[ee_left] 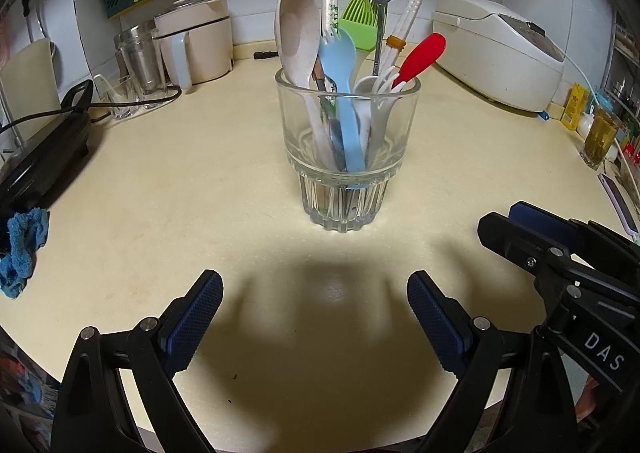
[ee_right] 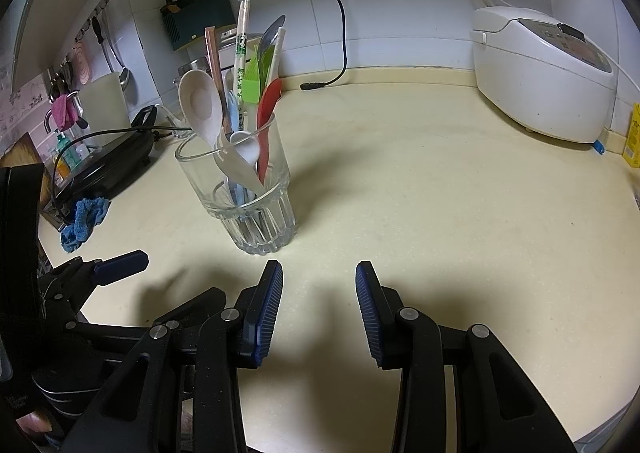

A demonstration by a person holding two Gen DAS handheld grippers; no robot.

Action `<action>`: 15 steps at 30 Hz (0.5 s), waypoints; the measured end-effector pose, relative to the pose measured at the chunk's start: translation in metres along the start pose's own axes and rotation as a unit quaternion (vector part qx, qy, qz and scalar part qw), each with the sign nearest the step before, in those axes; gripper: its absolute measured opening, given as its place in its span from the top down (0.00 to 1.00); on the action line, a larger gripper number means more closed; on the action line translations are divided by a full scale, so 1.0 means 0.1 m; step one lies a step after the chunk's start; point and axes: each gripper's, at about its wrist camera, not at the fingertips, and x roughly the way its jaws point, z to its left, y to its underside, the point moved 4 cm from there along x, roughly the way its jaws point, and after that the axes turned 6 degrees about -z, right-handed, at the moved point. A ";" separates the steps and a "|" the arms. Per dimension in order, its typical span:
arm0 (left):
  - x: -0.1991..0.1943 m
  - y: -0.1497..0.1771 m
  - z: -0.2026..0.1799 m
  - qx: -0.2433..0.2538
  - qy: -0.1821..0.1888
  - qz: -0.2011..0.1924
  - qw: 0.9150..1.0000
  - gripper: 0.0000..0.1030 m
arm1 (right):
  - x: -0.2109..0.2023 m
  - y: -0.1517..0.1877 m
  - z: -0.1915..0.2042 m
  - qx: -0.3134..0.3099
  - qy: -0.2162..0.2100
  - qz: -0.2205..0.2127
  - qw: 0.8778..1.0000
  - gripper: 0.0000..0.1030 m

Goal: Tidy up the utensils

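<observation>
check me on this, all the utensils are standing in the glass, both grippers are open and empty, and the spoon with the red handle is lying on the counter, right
Not quite. The spoon with the red handle is not on the counter; it stands in the glass with the other utensils, as the left wrist view shows. The rest holds: the left gripper and right gripper are both open and empty.

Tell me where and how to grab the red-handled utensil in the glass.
Grip the red handle on its upper, wider part, which leans out past the rim of the glass toward the rice cooker. Probably come from above on that side with the right gripper; its jaws stand open, and the other utensils crowd the opposite side.
</observation>
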 end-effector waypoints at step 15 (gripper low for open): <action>0.01 0.01 0.03 0.001 -0.008 -0.004 1.000 0.07 | 0.01 0.00 0.00 0.001 0.000 0.001 1.000 0.63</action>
